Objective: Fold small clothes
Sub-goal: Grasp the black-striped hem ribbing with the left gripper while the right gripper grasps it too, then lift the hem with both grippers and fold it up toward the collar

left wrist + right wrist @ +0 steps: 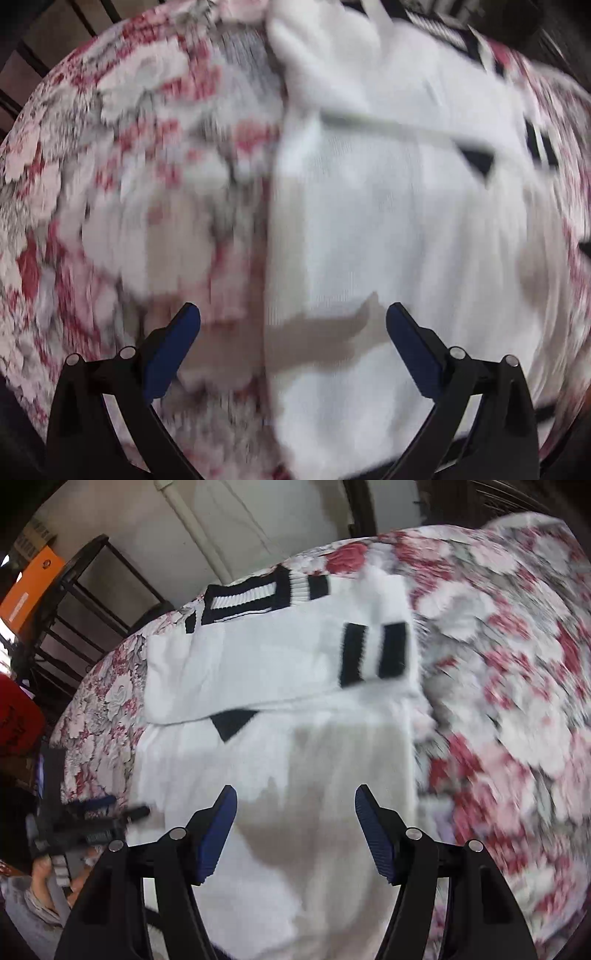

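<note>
A white knit sweater (pixel 280 760) with black and white striped trim lies flat on the floral-covered table (pixel 517 664). One sleeve (pixel 280 661) with black bands is folded across its chest. In the left wrist view the sweater (pixel 388 221) fills the right half, its left edge running down the middle. My left gripper (pixel 293 317) is open and empty above that edge. My right gripper (pixel 295 801) is open and empty above the sweater's lower body. The left gripper also shows in the right wrist view (pixel 88 823) at the sweater's left side.
The red and white floral cloth (pixel 129 184) covers the table on both sides of the sweater. A black metal rack (pixel 85 602) with an orange box (pixel 29 587) stands beyond the table's far left. A pale wall (pixel 221 524) is behind.
</note>
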Demonstrator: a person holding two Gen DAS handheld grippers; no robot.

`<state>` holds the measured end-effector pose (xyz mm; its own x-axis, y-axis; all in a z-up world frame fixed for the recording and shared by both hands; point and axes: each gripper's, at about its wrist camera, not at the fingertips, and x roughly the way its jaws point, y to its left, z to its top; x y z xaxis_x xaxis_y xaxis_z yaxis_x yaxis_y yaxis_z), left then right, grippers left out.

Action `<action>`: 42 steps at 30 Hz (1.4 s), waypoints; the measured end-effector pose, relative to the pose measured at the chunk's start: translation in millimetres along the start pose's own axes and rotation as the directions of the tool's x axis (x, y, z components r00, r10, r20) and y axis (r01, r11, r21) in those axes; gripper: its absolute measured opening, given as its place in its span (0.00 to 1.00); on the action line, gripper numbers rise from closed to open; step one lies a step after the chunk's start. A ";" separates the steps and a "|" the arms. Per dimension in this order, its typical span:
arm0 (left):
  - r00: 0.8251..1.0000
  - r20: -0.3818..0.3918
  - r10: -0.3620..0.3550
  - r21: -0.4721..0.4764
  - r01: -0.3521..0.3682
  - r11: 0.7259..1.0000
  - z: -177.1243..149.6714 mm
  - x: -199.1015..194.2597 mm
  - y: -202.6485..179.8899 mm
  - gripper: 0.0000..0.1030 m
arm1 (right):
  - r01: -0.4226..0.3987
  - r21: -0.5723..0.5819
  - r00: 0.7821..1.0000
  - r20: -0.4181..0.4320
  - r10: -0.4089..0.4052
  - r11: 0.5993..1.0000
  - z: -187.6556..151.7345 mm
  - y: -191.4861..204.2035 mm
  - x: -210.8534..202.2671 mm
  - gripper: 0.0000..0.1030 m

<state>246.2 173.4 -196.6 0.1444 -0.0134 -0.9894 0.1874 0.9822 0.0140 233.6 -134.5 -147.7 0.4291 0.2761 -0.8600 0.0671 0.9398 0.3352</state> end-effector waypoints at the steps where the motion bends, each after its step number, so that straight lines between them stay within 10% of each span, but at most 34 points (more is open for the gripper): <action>1: 1.000 -0.007 0.002 0.012 -0.002 1.000 -8.0 -0.5 -0.9 0.95 | -0.007 0.014 1.000 0.001 0.007 1.000 -4.9 -4.4 -7.5 0.65; 10: 0.977 -0.089 -0.192 -0.100 0.183 0.978 -81.9 4.6 16.5 0.95 | -0.108 0.210 0.989 -0.072 0.125 0.972 -102.1 -51.5 -49.4 0.66; 16: 0.932 -0.051 -0.358 -0.177 0.344 0.922 -97.5 -1.4 4.8 0.84 | -0.131 0.203 0.983 -0.098 0.153 0.971 -139.1 -42.2 -43.1 0.65; 20: 0.949 -0.054 -0.309 -0.175 0.296 0.939 -89.3 4.9 -27.4 0.60 | -0.150 0.190 0.979 -0.111 0.173 0.970 -146.0 -31.6 -36.6 0.61; 26: 0.923 -0.045 -0.383 -0.252 0.361 0.898 -108.1 2.9 -7.5 0.43 | -0.176 0.202 0.975 -0.096 0.199 0.963 -155.6 -27.4 -40.6 0.60; 32: 0.924 -0.018 -0.382 -0.226 0.368 0.902 -98.9 2.5 -23.5 0.12 | -0.160 0.220 0.974 -0.121 0.190 0.962 -153.6 -29.7 -18.3 0.16; 36: 0.935 0.027 -0.353 -0.209 0.350 0.913 -105.7 -15.5 -27.5 0.10 | -0.220 0.252 0.968 -0.064 0.243 0.942 -153.7 -34.6 -37.8 0.13; 42: 0.908 0.075 -0.413 -0.262 0.417 0.870 -125.9 -43.2 -24.0 0.09 | -0.271 0.275 0.959 0.001 0.282 0.922 -154.4 -41.5 -70.2 0.13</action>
<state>113.2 174.0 -172.4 0.1268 -0.4317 -0.8930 -0.0307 0.8982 -0.4386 61.6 -161.8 -160.6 0.4313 0.5299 -0.7302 0.1936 0.7362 0.6485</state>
